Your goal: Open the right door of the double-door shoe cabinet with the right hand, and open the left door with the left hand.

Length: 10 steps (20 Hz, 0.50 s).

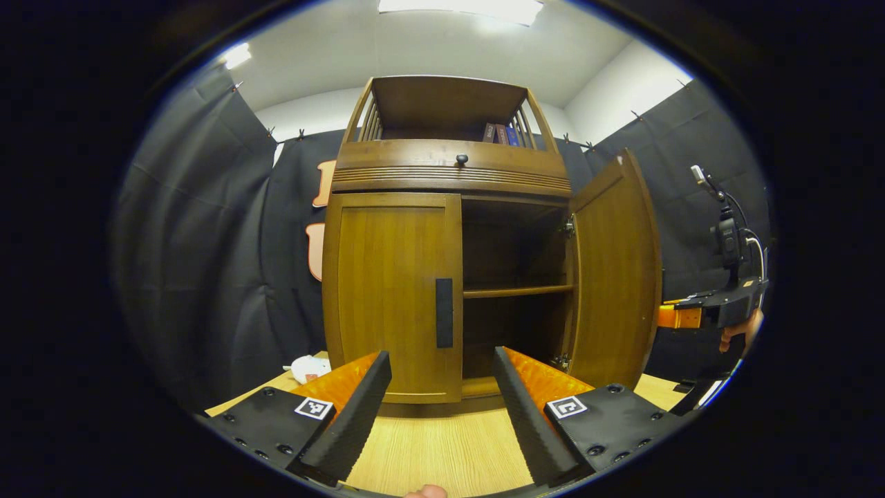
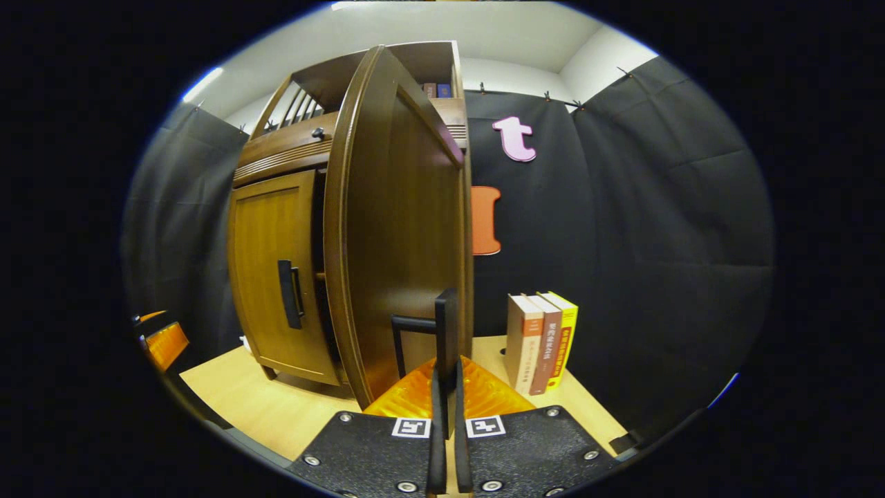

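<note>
glossy dark-brown wood shoe cabinet (image 1: 415, 166) with smooth lacquered doors; matt black handle (image 1: 444, 312) on the left door (image 1: 394, 297); pale wood-grain tabletop (image 1: 442, 449), matt; matt black cloth wall (image 2: 657, 242); paper-covered books (image 2: 543, 342).

On the left gripper (image 1: 442, 387), 2 ribbed wedge fingers are carried on screwed black plates, each marked with 1 square coded tag. The same plates, screws and 2 tags are seen on the right gripper (image 2: 446, 387).
</note>
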### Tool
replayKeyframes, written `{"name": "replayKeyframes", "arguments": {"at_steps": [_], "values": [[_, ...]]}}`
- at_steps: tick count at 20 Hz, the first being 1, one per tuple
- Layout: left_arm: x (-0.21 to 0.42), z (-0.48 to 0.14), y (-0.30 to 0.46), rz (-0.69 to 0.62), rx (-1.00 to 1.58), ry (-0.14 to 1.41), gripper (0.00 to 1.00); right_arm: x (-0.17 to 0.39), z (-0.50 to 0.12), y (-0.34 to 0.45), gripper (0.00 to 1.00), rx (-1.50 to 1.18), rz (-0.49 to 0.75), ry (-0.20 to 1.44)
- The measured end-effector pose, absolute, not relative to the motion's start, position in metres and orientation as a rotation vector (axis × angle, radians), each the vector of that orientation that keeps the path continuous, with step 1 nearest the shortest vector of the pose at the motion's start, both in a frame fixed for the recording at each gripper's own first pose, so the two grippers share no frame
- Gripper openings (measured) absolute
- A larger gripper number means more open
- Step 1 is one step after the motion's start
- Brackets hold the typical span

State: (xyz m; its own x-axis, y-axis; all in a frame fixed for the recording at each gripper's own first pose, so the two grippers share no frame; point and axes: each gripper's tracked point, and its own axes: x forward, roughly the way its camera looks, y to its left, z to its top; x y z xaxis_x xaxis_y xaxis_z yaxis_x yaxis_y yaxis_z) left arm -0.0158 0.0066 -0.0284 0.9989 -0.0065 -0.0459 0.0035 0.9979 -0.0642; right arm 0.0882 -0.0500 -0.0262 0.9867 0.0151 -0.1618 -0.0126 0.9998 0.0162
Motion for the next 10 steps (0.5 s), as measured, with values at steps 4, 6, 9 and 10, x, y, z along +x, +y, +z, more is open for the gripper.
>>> {"name": "replayKeyframes", "arguments": {"at_steps": [4,6,9,10], "values": [[-0.016,-0.028,0.002,-0.006,-0.057,0.053,0.94,0.091,-0.024,-0.073,0.0,0.027,0.013,0.145],[-0.015,-0.028,-0.001,-0.009,-0.054,0.055,0.96,0.089,-0.024,-0.081,0.0,0.044,0.024,0.144],[-0.014,-0.028,-0.004,-0.011,-0.051,0.058,0.96,0.09,-0.024,-0.086,0.0,0.044,0.049,0.139],[-0.014,-0.028,-0.005,-0.012,-0.053,0.059,0.96,0.091,-0.023,-0.088,0.0,0.046,0.06,0.136]]}}
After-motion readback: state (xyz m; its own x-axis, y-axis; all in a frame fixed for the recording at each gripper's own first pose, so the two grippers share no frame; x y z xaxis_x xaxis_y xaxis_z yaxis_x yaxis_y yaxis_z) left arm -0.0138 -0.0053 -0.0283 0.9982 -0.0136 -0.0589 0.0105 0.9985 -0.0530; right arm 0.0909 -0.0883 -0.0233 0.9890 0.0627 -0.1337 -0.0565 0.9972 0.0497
